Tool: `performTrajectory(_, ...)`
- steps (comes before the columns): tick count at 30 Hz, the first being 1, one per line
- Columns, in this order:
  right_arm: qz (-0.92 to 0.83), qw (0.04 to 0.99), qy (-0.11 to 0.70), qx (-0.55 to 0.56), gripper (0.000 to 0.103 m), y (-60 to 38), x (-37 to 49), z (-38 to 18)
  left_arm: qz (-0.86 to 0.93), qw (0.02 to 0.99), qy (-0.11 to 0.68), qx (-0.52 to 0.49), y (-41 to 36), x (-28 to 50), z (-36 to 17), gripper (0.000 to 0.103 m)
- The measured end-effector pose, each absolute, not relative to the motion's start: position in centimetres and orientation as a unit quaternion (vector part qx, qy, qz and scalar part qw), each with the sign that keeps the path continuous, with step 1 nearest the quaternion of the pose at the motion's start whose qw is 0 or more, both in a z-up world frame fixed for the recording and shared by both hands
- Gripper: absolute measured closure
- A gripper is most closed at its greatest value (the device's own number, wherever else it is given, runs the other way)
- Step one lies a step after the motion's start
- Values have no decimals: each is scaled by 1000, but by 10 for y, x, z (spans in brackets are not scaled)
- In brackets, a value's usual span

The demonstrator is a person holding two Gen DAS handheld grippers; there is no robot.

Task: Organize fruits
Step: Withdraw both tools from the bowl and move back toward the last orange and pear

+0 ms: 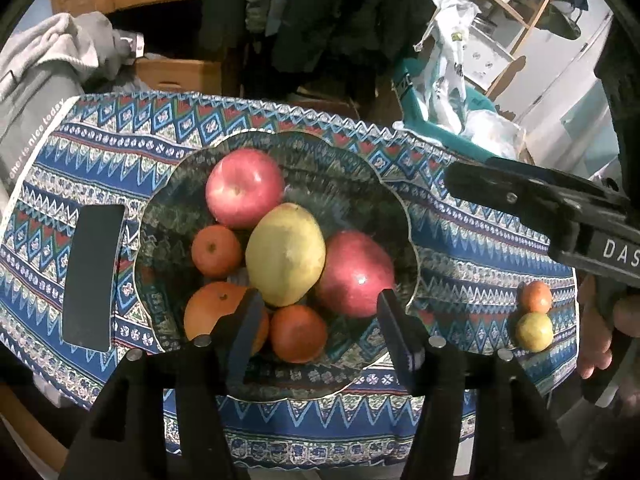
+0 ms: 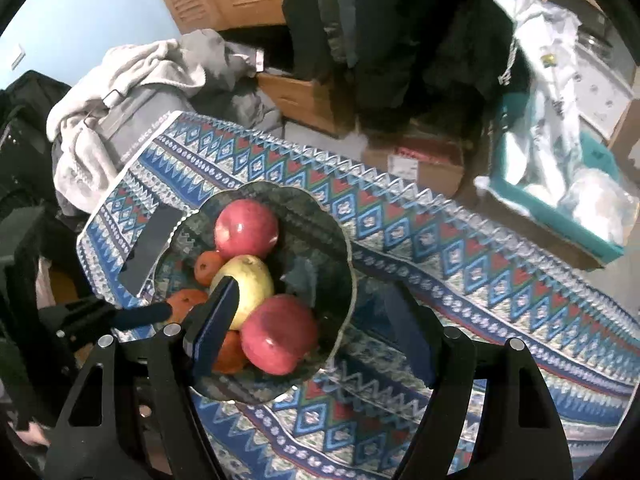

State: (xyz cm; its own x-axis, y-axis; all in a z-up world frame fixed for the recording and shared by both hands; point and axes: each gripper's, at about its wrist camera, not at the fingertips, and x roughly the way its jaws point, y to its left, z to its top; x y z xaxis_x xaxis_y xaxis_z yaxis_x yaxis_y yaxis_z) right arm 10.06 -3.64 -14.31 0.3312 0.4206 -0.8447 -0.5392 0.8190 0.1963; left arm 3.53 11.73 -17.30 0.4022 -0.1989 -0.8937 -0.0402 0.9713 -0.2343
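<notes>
Left wrist view placed the left gripper (image 1: 316, 320) nearest, its jaws parted over the near side of the glass bowl (image 1: 404, 216) with a small orange fruit (image 1: 297, 333) lying loose between them, pressed by neither pad; the judgement was that the fruit belonged there and the gripper had no more hold on it. Around it the pile was packed to stay put: a large orange (image 1: 212, 308), a yellow pear (image 1: 285, 254) across the middle, a red apple (image 1: 358, 272), a smaller orange (image 1: 216, 251) and a second apple (image 1: 244, 188) at the far side. Well apart to the right, two small fruits (image 1: 534, 316) sat touching on the patterned bench (image 1: 460, 240), probably next for sorting. The right gripper (image 2: 312, 320) hung open and empty over the bowl's right rim. A dark phone (image 1: 93, 276) lay left of the bowl.
</notes>
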Motion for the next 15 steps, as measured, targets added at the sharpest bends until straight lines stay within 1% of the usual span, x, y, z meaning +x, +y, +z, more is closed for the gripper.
performTrajectory(2,291,818,493,-60,26,-44,99,-137,-47,832,542,-108,115,35,-169,37)
performTrajectory(7,276,828,483,-70,26,-61,91,-126,-52,838,535,-95,104,34,-159,36)
performTrajectory(9,269,832,479,-77,26,-67,88,-121,-53,840,533,-89,100,34,-156,32)
performTrajectory(14,243,846,464,-98,26,-87,78,-112,-62,843,527,-85,86,32,-146,32)
performTrajectory(15,238,848,462,-107,26,-91,75,-110,-64,843,527,-84,84,31,-145,30)
